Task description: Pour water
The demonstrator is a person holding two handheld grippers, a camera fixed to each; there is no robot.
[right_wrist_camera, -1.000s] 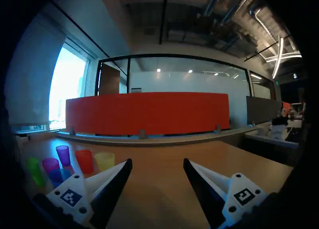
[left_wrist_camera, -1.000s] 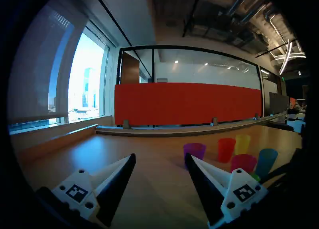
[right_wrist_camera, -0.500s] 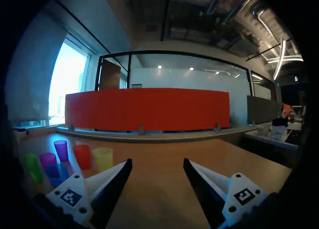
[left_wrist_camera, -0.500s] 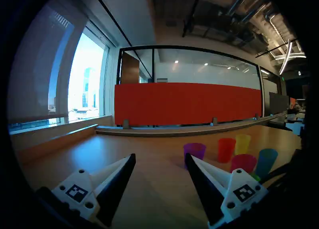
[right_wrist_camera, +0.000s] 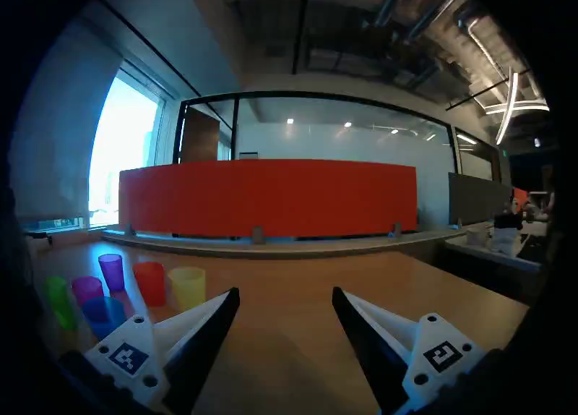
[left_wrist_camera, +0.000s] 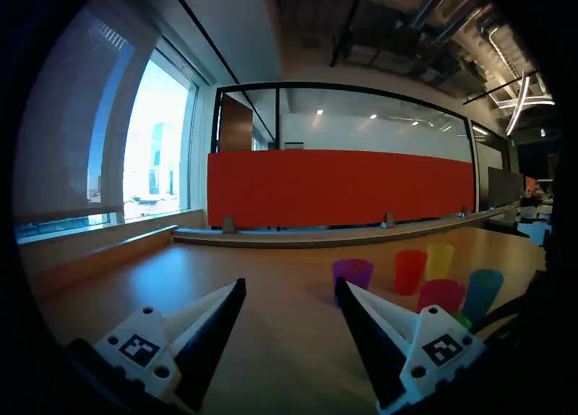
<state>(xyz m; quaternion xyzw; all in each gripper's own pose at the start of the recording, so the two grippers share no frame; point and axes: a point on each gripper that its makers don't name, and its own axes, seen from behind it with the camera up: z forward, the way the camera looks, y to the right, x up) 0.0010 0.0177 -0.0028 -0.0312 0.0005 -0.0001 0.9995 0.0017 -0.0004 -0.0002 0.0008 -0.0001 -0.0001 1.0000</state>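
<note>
Several coloured plastic cups stand on the wooden table. In the left gripper view they sit at the right: a purple cup, a red cup, a yellow cup, a magenta cup and a blue cup. My left gripper is open and holds nothing, its right finger just in front of the purple cup. In the right gripper view the cups are at the left: purple, red, yellow, magenta, blue, green. My right gripper is open and holds nothing, to the right of the cups.
An orange-red divider panel runs along the far edge of the table. A large window and a ledge are at the left. Another desk with dark objects stands far right.
The right gripper view tilted slightly, so the cups sit a little lower and nearer than one second ago. The left gripper has stayed still.
</note>
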